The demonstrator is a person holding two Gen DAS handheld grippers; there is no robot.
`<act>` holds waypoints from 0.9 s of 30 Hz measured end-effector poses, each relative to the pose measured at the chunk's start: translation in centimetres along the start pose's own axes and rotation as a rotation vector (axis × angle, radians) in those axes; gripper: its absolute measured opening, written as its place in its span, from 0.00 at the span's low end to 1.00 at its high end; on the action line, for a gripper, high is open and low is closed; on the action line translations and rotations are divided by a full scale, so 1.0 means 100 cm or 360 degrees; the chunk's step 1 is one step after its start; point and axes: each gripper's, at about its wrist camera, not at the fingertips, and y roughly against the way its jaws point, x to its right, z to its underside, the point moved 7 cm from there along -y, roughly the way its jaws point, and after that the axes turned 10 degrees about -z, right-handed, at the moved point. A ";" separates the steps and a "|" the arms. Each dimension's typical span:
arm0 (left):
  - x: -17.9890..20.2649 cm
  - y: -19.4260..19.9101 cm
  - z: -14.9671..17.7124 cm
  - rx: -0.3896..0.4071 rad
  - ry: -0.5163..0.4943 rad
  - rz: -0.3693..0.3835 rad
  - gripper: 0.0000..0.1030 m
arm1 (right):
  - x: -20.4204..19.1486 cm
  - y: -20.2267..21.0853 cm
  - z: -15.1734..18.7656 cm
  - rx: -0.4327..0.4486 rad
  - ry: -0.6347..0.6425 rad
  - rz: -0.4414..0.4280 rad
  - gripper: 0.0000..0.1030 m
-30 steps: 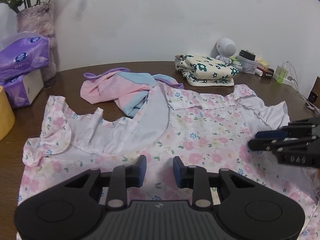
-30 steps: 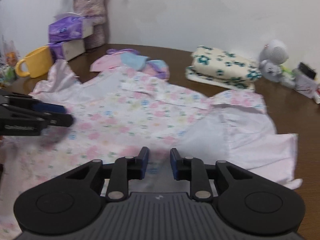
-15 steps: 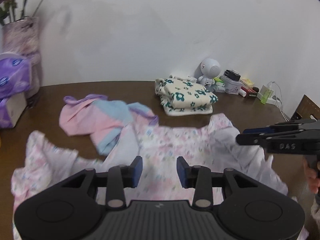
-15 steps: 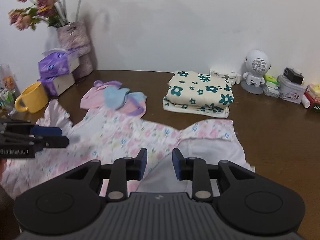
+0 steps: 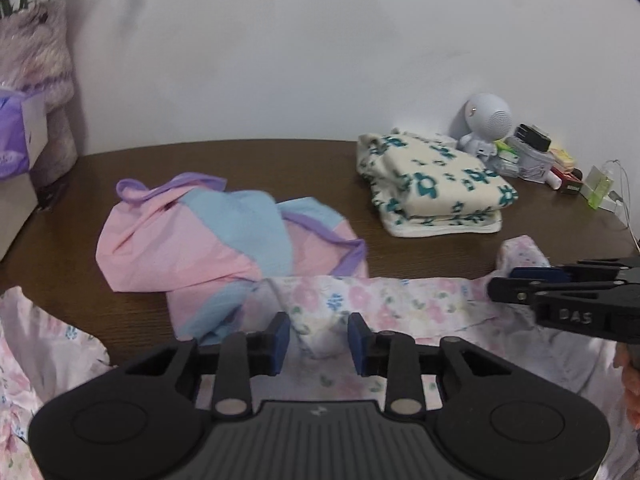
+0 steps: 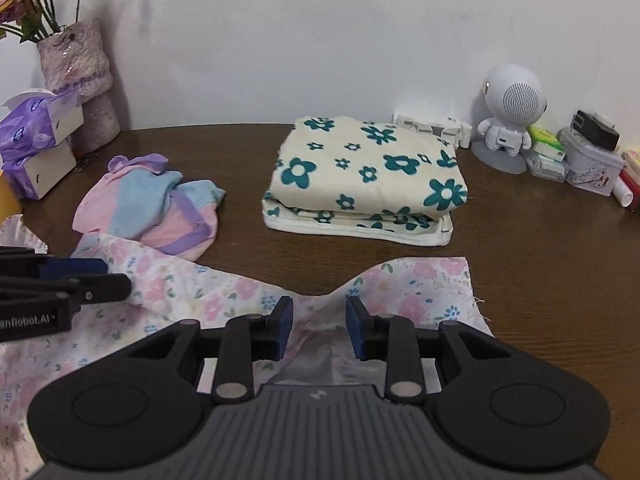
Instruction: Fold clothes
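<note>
Ahead of me a dark brown wooden table (image 6: 540,248) with a curved far edge runs up to a plain white wall (image 6: 320,32), where soft, even light leaves faint grey shadows behind the fuzzy purple vase (image 6: 76,80) standing at my left.

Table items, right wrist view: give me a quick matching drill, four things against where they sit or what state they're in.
Things:
1. cream flowered garment
2. pink and blue garment
3. pale floral dress
4. tissue box

States or places:
A. crumpled in a heap, unfolded
B. beside the vase, at the far left
C. folded in a neat stack
D. spread nearest the camera, between the grippers' fingers

Pairs: 1-C, 2-A, 3-D, 4-B
</note>
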 end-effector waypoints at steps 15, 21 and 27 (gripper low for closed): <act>-0.004 0.009 0.007 0.0113 -0.0063 -0.0003 0.28 | 0.031 0.005 0.012 0.0057 -0.0135 -0.0005 0.29; -0.015 0.045 0.005 0.0217 -0.0035 0.0034 0.63 | 0.015 0.043 0.004 0.0157 -0.0188 -0.0136 0.44; -0.037 0.073 0.029 0.0165 -0.0056 -0.0010 0.71 | -0.019 0.065 0.026 0.0114 -0.0066 -0.0185 0.53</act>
